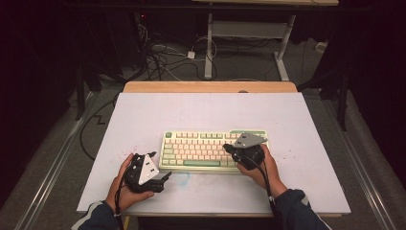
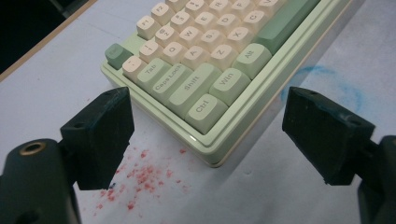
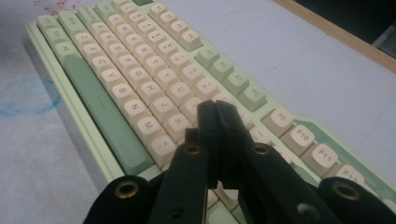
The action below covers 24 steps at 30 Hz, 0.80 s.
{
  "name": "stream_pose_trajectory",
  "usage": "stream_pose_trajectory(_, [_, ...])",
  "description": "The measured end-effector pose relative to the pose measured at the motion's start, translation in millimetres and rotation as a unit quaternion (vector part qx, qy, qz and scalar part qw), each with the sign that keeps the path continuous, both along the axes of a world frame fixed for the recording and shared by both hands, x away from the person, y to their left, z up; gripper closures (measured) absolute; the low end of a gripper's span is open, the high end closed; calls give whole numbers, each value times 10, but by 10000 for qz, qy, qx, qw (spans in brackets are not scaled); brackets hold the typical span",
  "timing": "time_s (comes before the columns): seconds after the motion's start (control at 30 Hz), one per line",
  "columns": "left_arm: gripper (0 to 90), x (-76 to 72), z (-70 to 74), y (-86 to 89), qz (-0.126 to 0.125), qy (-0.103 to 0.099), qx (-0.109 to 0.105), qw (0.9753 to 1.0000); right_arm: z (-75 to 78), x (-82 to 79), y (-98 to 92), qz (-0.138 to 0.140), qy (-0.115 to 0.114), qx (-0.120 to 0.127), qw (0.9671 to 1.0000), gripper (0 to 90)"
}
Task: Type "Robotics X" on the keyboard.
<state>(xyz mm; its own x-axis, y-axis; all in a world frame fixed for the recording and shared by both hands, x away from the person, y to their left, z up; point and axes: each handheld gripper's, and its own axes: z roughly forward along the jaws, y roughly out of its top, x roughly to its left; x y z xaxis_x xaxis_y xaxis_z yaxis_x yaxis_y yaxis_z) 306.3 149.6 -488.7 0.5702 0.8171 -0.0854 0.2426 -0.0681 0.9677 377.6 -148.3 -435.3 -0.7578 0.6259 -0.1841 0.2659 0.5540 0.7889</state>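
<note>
Keyboard (image 1: 214, 149) is laid on the white table (image 1: 143, 120), near its front edge. Keys on its right side are being pressed by the right gripper (image 3: 215, 109), jaws pinched together. The left gripper (image 2: 208, 119) is held wide at the Ctrl corner. One key should be struck squarely, without neighbours being clipped.

right gripper (image 3: 215, 109) | jaws pressed together (no gap) | tips over keyboard (image 3: 116, 88) keys | blue ring (image 3: 28, 95) on table (image 3: 289, 60)
</note>
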Motion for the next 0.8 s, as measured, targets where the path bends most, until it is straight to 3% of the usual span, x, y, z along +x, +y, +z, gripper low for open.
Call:
stream_pose_trajectory(0.3, [155, 8, -21, -5, -9, 26, 69, 10000, -100, 164, 193, -98, 109, -373, 9992, 900])
stream_pose_trajectory(0.8, [155, 2, -59, -36, -106, 112, 185, 9997, -161, 235, 276, -216, 274, -637, 9974, 900])
